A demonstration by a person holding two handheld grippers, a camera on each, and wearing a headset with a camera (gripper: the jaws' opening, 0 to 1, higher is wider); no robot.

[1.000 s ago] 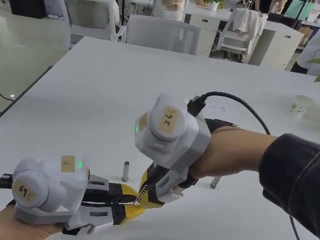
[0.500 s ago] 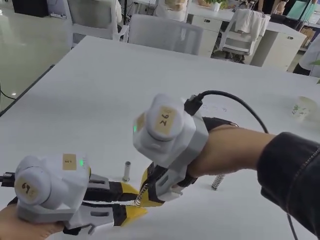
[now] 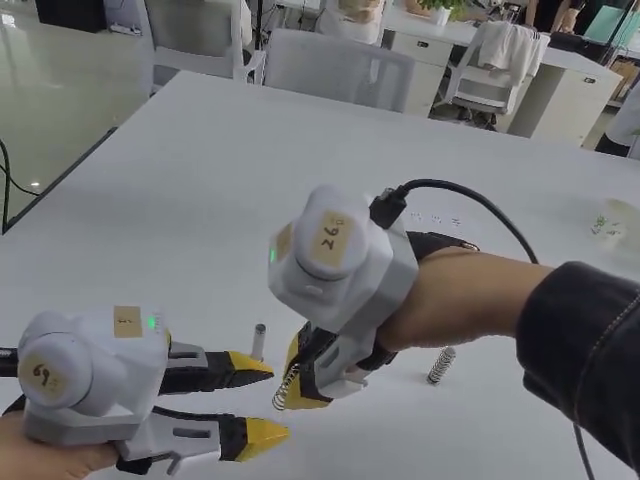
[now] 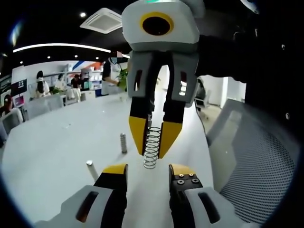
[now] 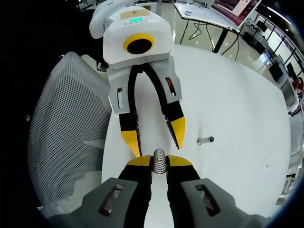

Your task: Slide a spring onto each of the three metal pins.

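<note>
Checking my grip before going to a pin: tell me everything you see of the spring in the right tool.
The spring is a silvery wire coil, open-wound. The right tool is shut on it with its yellow-tipped jaws, and one end sticks out past them toward the table. Nothing else visibly touches it.

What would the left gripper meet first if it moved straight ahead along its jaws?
Most likely the spring clamped in the right gripper, which hangs directly ahead of the open left gripper. Depth is hard to judge.
</note>
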